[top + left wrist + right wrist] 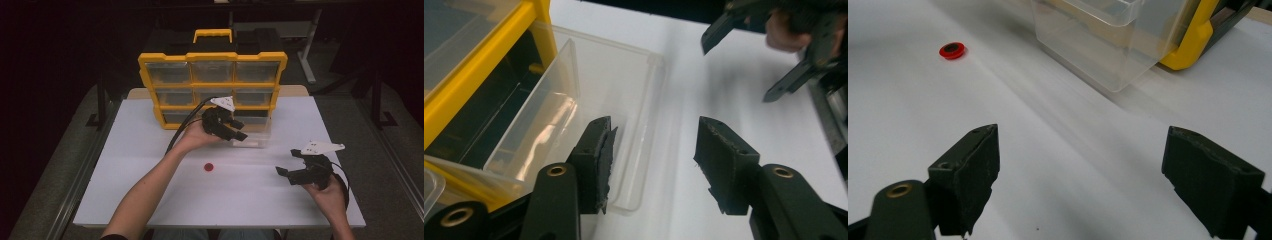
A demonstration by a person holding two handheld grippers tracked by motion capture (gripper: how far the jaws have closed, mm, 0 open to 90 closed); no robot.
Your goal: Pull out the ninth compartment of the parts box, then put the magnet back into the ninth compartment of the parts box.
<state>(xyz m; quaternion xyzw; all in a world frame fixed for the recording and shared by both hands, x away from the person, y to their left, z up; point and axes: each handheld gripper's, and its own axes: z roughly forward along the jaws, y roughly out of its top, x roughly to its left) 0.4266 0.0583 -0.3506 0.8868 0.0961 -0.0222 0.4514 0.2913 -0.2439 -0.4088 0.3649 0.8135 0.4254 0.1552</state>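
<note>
Yellow organizer cabinet (212, 57), upper centre; clear plastic drawer (252, 134) pulled out at its foot, light, rigid, slick, best gripped by front rim; left gripper (239, 131) parted, empty; right gripper (289, 162) wide, empty; red disc (208, 167), mid-table.

Left gripper (235, 129) fingers apart, right gripper (294, 165) fingers wide
</note>
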